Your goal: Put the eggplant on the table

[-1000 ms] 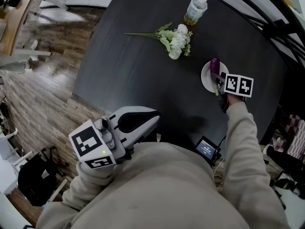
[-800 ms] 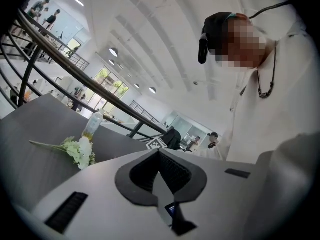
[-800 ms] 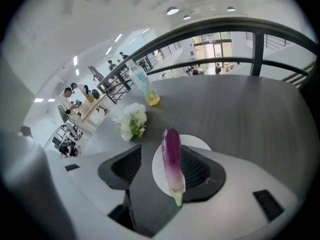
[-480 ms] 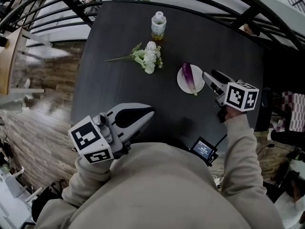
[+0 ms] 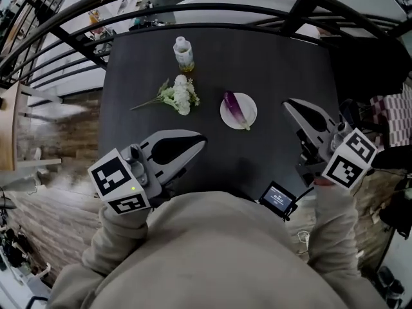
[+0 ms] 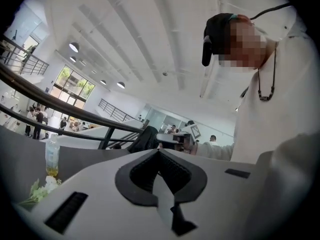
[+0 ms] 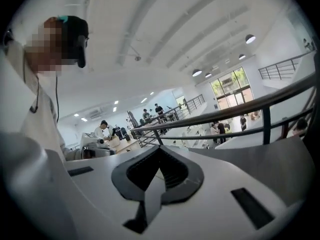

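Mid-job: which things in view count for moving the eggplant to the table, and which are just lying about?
For the job: eggplant, lying on the white plate; dark table; left gripper and right gripper, both shut and empty.

Lying about: bottle; bunch of white flowers; small screen close to the person's body.

One dark table (image 5: pixel 277 63) carries one white plate (image 5: pixel 250 108). One eggplant (image 5: pixel 232 105) lies on the plate. One bunch of white flowers (image 5: pixel 177 96) lies to the left of the plate, and one bottle (image 5: pixel 183 52) stands beyond the flowers, farther from the plate. There are two grippers: the left gripper (image 5: pixel 199 141) on the near left of the plate and the right gripper (image 5: pixel 288 105) just right of it. There are two marker cubes, one on each gripper. One small screen (image 5: pixel 278 199) sits on the near side of the plate.
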`<state>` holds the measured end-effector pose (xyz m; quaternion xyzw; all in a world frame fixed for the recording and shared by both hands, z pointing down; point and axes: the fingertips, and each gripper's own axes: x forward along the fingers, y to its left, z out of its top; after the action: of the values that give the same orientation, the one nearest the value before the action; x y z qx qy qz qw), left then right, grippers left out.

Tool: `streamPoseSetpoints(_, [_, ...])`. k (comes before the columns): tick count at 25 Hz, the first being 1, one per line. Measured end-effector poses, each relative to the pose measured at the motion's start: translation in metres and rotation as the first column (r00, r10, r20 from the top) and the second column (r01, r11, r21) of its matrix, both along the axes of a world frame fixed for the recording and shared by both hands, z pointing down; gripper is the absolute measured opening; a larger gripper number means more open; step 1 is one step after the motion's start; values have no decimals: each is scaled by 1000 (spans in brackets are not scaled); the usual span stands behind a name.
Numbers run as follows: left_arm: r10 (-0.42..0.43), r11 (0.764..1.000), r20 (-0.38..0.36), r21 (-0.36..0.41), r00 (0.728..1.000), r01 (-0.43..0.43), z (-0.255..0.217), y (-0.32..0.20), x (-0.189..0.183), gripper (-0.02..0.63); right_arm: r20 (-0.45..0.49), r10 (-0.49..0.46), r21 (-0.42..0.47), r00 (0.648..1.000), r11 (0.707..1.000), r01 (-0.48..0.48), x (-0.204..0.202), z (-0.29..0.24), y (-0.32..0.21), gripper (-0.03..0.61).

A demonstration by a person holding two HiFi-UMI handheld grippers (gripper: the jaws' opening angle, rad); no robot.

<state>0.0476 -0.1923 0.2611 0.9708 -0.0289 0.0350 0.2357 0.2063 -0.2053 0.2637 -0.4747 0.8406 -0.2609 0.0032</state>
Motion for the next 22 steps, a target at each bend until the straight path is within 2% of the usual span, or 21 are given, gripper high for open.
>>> streamPoseSetpoints(6, [44,998,-32,36,999,-43,-18,-11,19,5,-106,-35,112,994,993,47,-23,-44,28,14])
streamPoseSetpoints(11, [75,997,-53,40,996,-73,-26,-9,28,5,-86,4,138,996,990,8,-20,-59,37,14])
streamPoseSetpoints(15, [66,998,-98,22,993,-64,-42,-8,26,5,-107,-3,148,994,989,18,-27,-75,41,14])
streamPoseSetpoints(22, [68,998,-89,25,994,-66,-37,-5,20,5,-114,-15,162,993,986,33,-37,-78,39,14])
